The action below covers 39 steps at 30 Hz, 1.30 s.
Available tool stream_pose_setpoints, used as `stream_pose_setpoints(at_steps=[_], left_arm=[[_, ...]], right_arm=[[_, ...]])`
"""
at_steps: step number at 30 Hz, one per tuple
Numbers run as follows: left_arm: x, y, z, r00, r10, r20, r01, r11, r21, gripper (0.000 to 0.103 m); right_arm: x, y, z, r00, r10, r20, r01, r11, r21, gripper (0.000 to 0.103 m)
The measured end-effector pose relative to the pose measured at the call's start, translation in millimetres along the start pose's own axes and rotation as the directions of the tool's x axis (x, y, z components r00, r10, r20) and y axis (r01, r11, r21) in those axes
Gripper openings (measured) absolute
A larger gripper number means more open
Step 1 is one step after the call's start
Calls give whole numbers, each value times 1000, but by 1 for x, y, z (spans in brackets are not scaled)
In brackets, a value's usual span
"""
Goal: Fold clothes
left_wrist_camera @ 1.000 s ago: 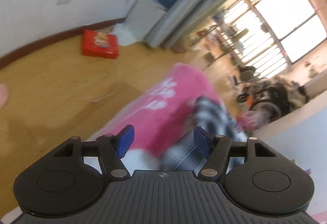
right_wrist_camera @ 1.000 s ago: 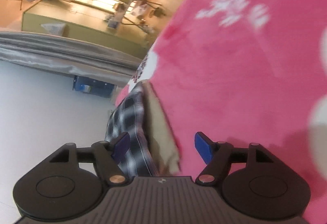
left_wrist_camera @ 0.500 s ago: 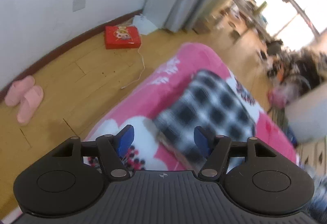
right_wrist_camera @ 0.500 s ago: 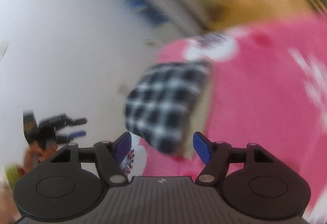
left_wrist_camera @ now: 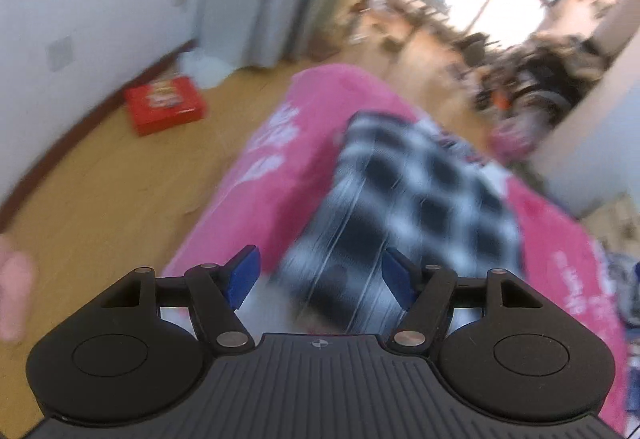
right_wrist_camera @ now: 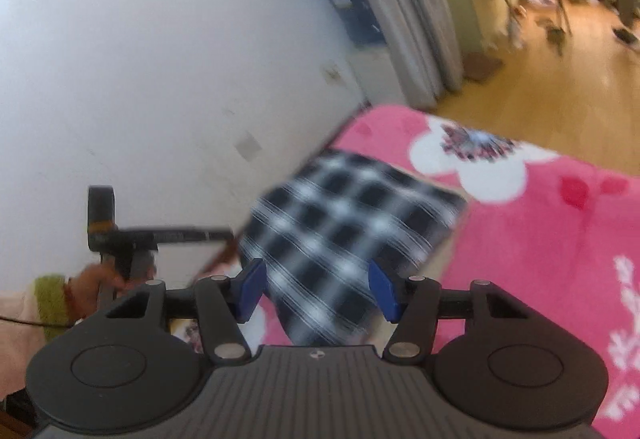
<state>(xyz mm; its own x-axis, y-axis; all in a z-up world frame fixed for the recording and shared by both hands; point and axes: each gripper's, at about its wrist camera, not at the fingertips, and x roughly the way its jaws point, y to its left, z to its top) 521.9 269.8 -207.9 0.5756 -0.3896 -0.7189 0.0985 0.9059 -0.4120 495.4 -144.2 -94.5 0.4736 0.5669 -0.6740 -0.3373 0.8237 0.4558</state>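
Both tools gape wide, left tool [left_wrist_camera: 320, 279] and right tool [right_wrist_camera: 316, 289], over the folded plaid shirt [right_wrist_camera: 344, 239]; press edges square.

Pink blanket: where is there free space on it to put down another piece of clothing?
The pink blanket is bare to the right of the folded checkered shirt, from the white flower print toward the near edge. In the left wrist view a narrower bare strip lies between the shirt and the wooden floor. The shirt itself covers the wall side.
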Motion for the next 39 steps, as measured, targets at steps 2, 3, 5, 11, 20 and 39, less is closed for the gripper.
stream_pose_setpoints(at_steps=[2, 3, 5, 11, 20, 39], left_arm=[[14, 10, 4, 997, -79, -27, 79, 997, -3, 75], [21, 13, 4, 995, -93, -43, 93, 996, 3, 75], [34, 19, 2, 991, -115, -72, 117, 993, 17, 75], [44, 30, -9, 986, -166, -22, 164, 985, -53, 74], [40, 22, -11, 983, -182, 19, 182, 983, -35, 57], [28, 25, -19, 956, -294, 2, 294, 956, -4, 47]], right_arm=[[12, 7, 14, 1000, -15, -19, 15, 1000, 23, 61], [21, 11, 24, 999, -20, -26, 21, 999, 36, 62], [51, 21, 51, 999, -24, -43, 26, 998, 55, 63], [187, 47, 147, 975, -76, -209, 99, 990, 100, 71], [360, 111, 168, 717, -517, -467, 435, 856, -280, 73], [363, 104, 140, 678, -670, -304, 567, 739, -364, 50]])
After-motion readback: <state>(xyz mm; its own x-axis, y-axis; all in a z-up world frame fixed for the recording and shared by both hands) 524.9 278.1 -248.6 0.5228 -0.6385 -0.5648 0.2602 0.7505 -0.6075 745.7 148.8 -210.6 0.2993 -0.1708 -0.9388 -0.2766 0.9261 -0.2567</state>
